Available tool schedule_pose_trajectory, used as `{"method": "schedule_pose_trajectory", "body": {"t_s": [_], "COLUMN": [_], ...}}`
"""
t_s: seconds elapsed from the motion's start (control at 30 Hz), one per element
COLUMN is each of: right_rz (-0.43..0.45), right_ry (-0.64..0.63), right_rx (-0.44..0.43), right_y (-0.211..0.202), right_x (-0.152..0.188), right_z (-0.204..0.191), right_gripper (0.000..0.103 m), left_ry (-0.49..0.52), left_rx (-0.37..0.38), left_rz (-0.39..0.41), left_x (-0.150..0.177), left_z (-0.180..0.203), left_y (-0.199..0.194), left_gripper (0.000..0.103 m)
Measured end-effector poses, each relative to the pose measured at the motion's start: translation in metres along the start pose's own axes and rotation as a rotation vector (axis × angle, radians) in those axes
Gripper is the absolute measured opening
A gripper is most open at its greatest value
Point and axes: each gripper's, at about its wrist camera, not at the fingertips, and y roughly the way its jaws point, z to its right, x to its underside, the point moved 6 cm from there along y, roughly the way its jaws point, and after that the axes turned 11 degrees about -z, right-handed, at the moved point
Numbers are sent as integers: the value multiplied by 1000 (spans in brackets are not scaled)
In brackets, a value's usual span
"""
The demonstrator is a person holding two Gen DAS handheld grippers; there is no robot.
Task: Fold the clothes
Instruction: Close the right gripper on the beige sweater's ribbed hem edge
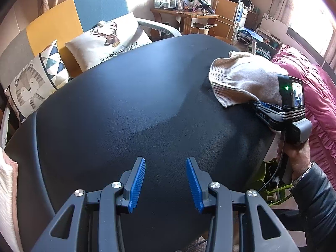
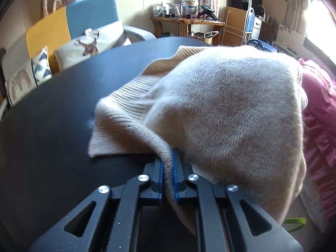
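Observation:
A beige knitted sweater [image 2: 220, 105] lies bunched on the right part of a black table [image 2: 52, 136], its ribbed hem spread toward the table's middle. My right gripper [image 2: 168, 166] is shut on a rolled edge of the sweater, the knit pinched between the blue pads [image 2: 174, 168]. In the left wrist view the same sweater [image 1: 241, 79] sits at the table's right edge, and the right gripper's body [image 1: 279, 113] reaches into it, held by a hand in a dark sleeve. My left gripper [image 1: 166, 182] hovers over the bare black table [image 1: 126, 115], its blue pads apart with nothing between them.
A pink ruffled bedspread [image 1: 319, 96] lies right of the table. Behind it stand a sofa with a deer pillow [image 1: 109, 40] and a tiger pillow [image 1: 31, 82], and a cluttered wooden side table [image 1: 187, 14]. A pale cloth [image 1: 6, 199] hangs at the left edge.

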Motion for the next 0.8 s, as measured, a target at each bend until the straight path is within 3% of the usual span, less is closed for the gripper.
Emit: {"method": "schedule_pose_trajectory", "body": {"t_s": [0.33, 0.8], "right_rz": [123, 184], "right_ry": [79, 67], "right_rx": [-279, -427], "right_y": [-57, -97], "right_x": [-26, -32], "right_z": [-29, -66], "right_gripper": [7, 7], "left_ry": [-24, -83], "left_rx": [13, 15], "left_rz": [-9, -2], "left_x": [-4, 2], "left_z": [-10, -29], "left_y": [0, -4], "left_gripper": [41, 41]}}
